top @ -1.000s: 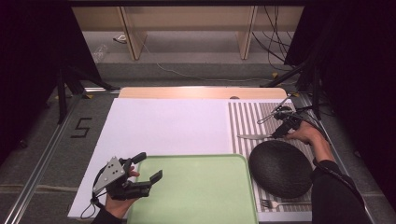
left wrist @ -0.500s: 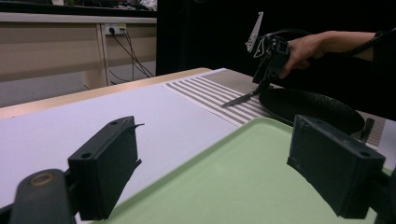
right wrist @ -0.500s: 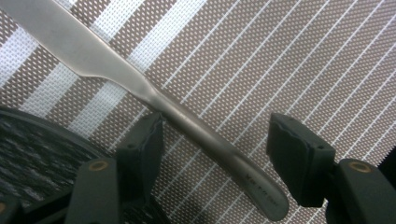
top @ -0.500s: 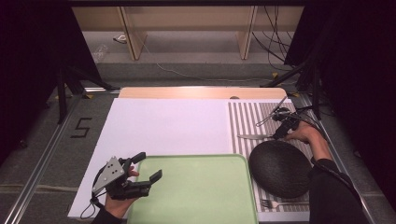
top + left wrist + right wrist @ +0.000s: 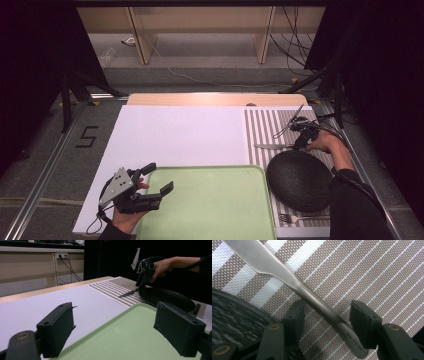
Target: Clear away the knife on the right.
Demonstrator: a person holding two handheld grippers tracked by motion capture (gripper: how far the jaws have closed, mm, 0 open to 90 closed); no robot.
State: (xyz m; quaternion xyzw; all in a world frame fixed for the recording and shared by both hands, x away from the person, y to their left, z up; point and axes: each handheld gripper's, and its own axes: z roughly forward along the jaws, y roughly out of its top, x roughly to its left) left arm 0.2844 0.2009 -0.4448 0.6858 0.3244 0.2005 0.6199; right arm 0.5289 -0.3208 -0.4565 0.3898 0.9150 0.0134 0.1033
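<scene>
Right claw wide, straddling knife handle on striped mat; grasp step. Next: close squarely, clear of plate beside it.

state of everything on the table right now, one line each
knife: lying flat on the striped mat, handle between the right gripper's jaws, not clamped
right gripper: open, jaws straddling the knife handle
left gripper: open, holding nothing, over the tray's edge
green tray: empty
black plate: empty, flat on the mat
fork: lying on the mat, near side of the plate
striped mat: flat on the table
</scene>
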